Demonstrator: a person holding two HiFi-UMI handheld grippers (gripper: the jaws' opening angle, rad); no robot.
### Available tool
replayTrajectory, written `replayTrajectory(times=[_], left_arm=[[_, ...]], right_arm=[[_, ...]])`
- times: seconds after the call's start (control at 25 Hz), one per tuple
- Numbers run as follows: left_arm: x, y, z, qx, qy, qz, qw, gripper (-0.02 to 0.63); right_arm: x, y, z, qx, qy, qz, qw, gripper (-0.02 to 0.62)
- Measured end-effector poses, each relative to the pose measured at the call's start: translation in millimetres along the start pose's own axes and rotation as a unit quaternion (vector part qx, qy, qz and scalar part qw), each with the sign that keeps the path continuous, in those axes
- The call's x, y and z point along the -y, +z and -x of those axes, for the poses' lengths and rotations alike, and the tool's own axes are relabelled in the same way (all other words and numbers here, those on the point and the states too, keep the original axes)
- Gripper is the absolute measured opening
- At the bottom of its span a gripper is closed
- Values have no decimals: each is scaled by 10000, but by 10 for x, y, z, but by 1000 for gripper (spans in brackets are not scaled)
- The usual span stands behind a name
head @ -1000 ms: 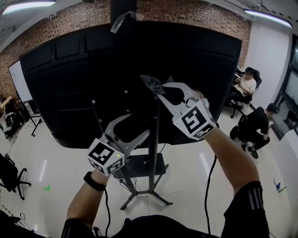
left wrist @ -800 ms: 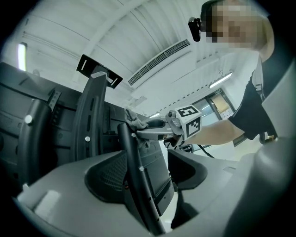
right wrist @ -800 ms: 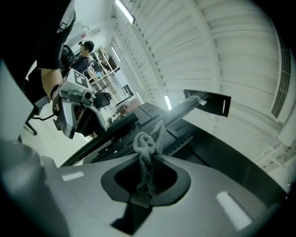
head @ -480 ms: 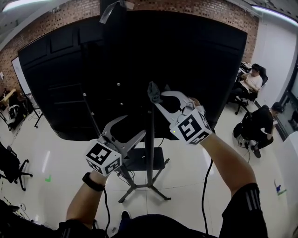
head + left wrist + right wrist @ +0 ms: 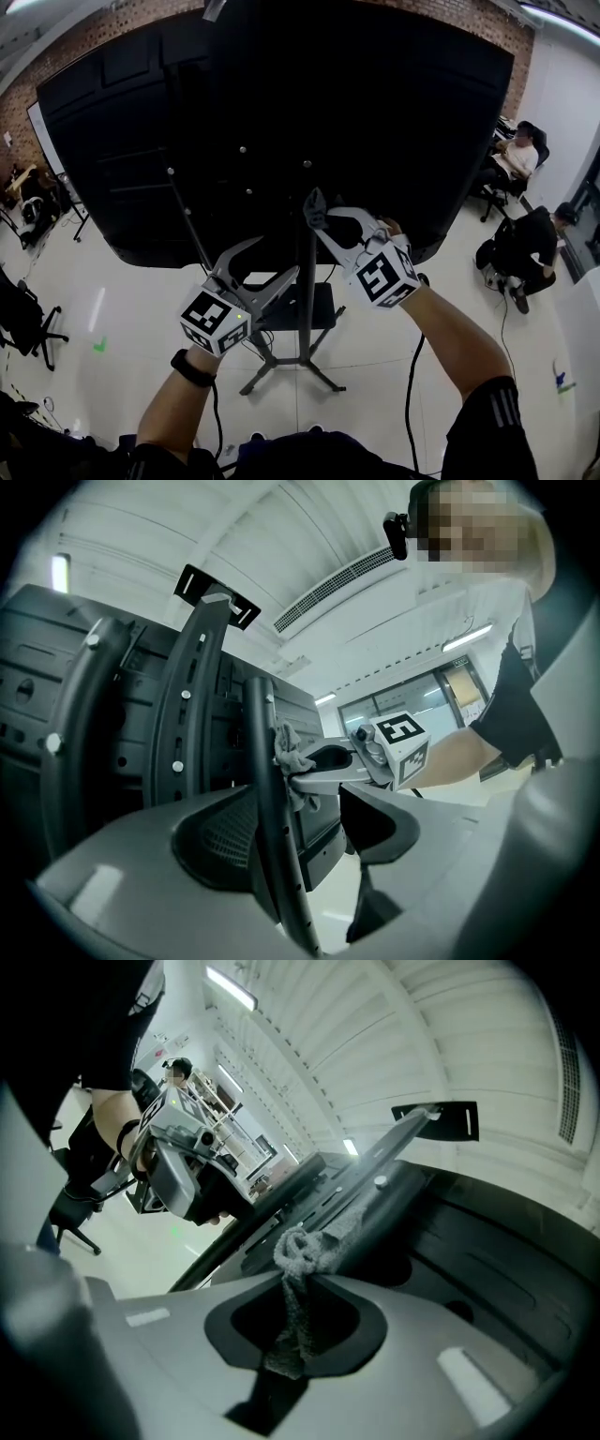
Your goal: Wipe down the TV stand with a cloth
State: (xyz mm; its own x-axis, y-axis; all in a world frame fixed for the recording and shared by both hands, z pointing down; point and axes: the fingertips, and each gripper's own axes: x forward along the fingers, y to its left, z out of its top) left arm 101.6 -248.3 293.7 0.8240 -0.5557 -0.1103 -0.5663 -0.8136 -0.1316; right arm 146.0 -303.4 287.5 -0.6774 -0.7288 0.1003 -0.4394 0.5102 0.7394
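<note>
Right gripper (image 5: 314, 211) pinches the cloth (image 5: 302, 1246) onto the stand pole (image 5: 305, 309) to rub it. Left gripper (image 5: 272, 258) — jaws apart — perhaps steadies it

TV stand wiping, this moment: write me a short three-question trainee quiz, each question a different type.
1. True or false: the right gripper has its tongs shut on the cloth.
2. The cloth is pressed against: A) the floor, B) the stand's upright pole, C) a chair.
3. Fill in: the left gripper has its tongs ____ (apart/together).
Key: 1 true; 2 B; 3 apart.
</note>
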Motion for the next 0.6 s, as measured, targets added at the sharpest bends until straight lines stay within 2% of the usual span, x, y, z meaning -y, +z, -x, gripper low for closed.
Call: replayTrajectory(times=[0.2,0.36,0.6], left_arm=[[-38,-197,39,-113,-104,169,9997,299],[-27,-423,98,-288,-239,298,9989,299],[-12,-726,146,-446,-366,531,9969,299]], right_arm=[[-53,45,-20,128,-219,-150,9996,43],[-184,-23,-12,-34,-407,-98,9991,43],[-594,-266,-109,-442,-208,323,9983,40]])
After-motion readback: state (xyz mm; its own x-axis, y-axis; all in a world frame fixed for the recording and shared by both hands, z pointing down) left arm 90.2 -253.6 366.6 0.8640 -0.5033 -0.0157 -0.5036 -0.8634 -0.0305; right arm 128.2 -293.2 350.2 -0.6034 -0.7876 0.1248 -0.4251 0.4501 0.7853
